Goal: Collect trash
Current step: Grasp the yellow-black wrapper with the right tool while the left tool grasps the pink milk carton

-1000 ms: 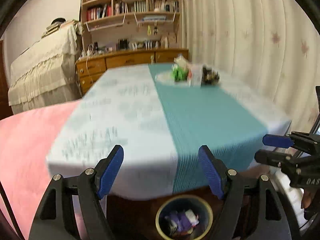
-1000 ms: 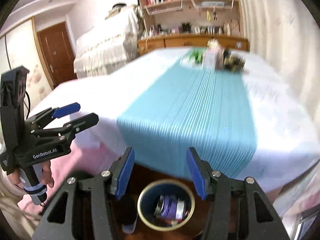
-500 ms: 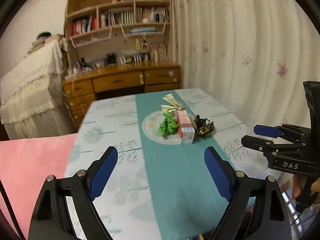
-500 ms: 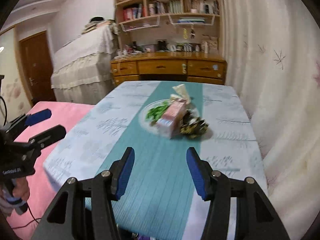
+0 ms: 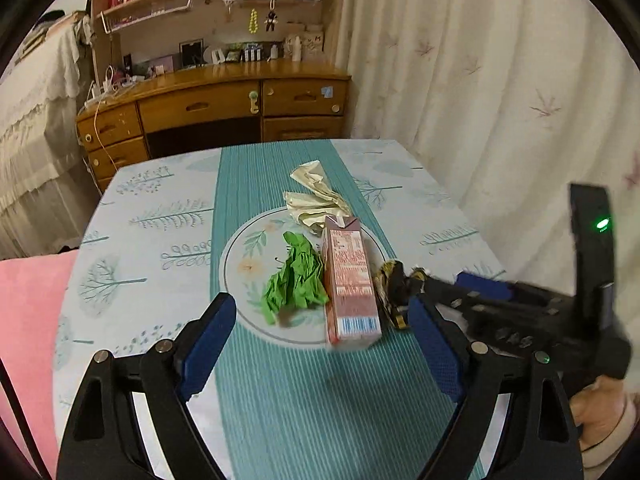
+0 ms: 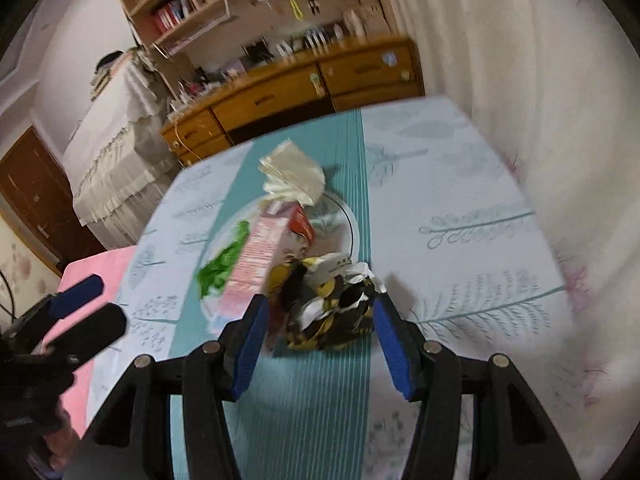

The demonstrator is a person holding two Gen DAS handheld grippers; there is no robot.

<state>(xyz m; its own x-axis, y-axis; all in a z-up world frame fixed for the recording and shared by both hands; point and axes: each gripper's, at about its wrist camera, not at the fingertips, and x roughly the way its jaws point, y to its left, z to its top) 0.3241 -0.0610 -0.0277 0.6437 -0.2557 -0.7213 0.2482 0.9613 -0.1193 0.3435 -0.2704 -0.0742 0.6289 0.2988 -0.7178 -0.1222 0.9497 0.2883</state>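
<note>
Trash lies around a round plate (image 5: 240, 256) on the table's teal runner: a crumpled green paper (image 5: 296, 280), a pink carton (image 5: 350, 280) lying flat, a cream wrapper (image 5: 314, 198) behind, and a black-and-yellow crumpled wrapper (image 5: 394, 286) to the right. My right gripper (image 6: 318, 320) is open, its blue pads on either side of the black-and-yellow wrapper (image 6: 326, 300), not closed on it. My left gripper (image 5: 320, 344) is open and empty, just short of the green paper and the carton (image 6: 258, 264).
The table (image 5: 152, 216) has a white tree-print cloth. A wooden desk (image 5: 224, 108) with bookshelves stands behind it. A curtain (image 5: 480, 80) hangs on the right, a covered bed (image 5: 32, 128) on the left, a pink surface (image 5: 28, 312) at the near left.
Both grippers rose from over the bin below the table edge and moved forward over the table. The right one now straddles the black-and-yellow wrapper; the bin is out of view.
</note>
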